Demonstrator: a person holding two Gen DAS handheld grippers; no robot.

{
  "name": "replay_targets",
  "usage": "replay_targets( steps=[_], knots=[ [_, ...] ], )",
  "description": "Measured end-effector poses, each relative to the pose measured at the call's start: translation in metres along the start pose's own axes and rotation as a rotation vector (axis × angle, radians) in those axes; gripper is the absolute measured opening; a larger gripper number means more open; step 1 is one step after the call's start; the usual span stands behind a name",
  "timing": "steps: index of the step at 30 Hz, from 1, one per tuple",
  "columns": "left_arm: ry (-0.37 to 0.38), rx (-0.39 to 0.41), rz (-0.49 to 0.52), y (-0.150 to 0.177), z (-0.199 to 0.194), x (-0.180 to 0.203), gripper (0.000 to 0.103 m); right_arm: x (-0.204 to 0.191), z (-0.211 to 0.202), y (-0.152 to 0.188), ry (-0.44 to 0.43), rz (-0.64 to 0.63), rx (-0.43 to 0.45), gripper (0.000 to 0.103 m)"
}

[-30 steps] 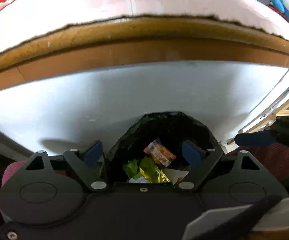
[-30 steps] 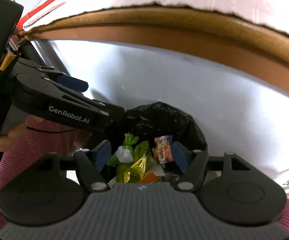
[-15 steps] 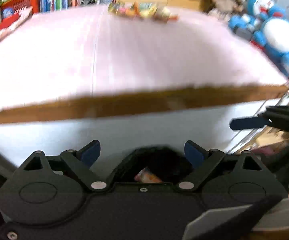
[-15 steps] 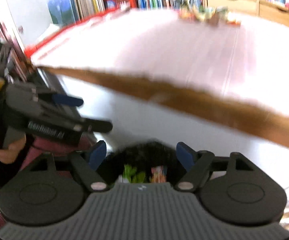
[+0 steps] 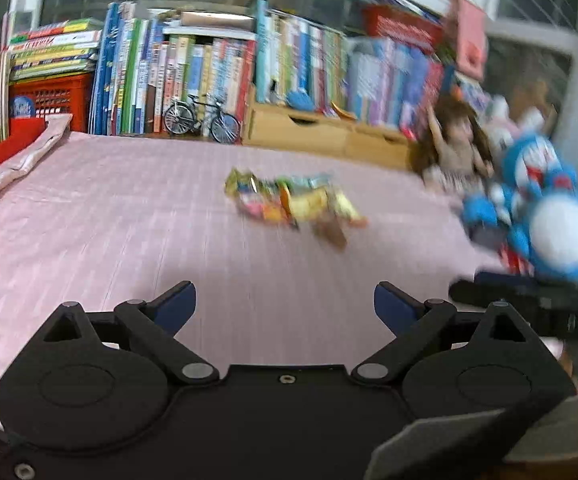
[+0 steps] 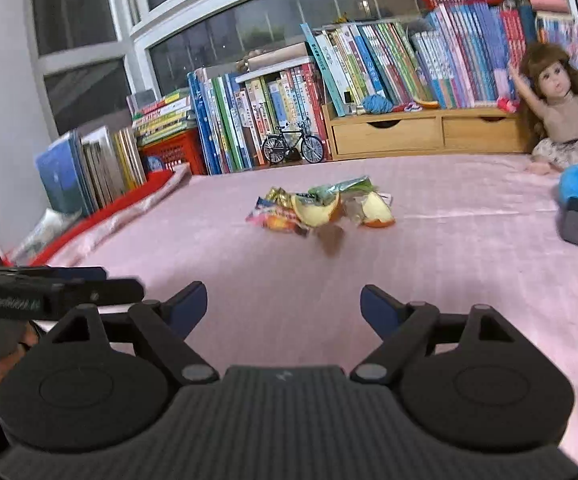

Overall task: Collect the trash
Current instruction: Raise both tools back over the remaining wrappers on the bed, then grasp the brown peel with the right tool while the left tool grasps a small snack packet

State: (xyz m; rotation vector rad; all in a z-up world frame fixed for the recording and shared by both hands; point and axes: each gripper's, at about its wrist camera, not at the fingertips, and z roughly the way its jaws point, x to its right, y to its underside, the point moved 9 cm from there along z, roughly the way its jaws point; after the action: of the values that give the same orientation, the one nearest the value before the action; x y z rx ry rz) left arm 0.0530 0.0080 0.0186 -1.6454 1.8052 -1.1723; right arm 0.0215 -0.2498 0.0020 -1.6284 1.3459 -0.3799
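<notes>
Pink bedspread [image 6: 449, 264] bears wrappers [image 6: 321, 208], doll [image 6: 561, 120] aside.

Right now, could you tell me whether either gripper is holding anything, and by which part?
Nothing is held: the left gripper and right gripper are both open and empty, short of the trash pile.

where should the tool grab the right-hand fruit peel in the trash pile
Take the peel across its raised curved rim, coming from the near right side with the right tool. It stands tilted on edge at the pile's right end, clear of the wrappers.
</notes>
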Motion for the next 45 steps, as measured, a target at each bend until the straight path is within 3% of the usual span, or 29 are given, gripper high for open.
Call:
replay_targets(
  steps=[7,11,17,24,27,31,37,45],
  knots=[
    [-0.056,0.000,-0.191,-0.053,0.088,-0.032,0.091,0.012,0.062,-0.026,0.115,-0.076,-0.042,0.080],
    [-0.077,-0.033,-0.263,-0.061,0.135,-0.046,0.086,0.014,0.095,-0.028,0.151,-0.132,-0.066,0.079],
    [-0.110,-0.078,-0.311,-0.058,0.195,-0.055,0.070,0.026,0.143,-0.024,0.174,-0.114,-0.125,0.076],
    [-0.120,-0.084,-0.304,-0.055,0.232,-0.050,0.058,0.033,0.174,-0.024,0.180,-0.109,-0.147,0.076],
    [-0.135,-0.081,-0.264,-0.056,0.237,-0.044,0.034,0.033,0.182,-0.021,0.175,-0.100,-0.162,0.067],
    [-0.151,-0.062,-0.220,-0.056,0.234,-0.040,0.025,0.032,0.184,-0.017,0.169,-0.092,-0.169,0.030],
    [-0.165,0.000,-0.141,-0.060,0.204,-0.031,0.021,0.030,0.167,-0.015,0.154,-0.090,-0.148,0.025],
    [-0.101,0.026,-0.125,-0.048,0.151,-0.020,0.012,0.022,0.130,-0.007,0.145,-0.103,-0.123,0.025]
  ],
)
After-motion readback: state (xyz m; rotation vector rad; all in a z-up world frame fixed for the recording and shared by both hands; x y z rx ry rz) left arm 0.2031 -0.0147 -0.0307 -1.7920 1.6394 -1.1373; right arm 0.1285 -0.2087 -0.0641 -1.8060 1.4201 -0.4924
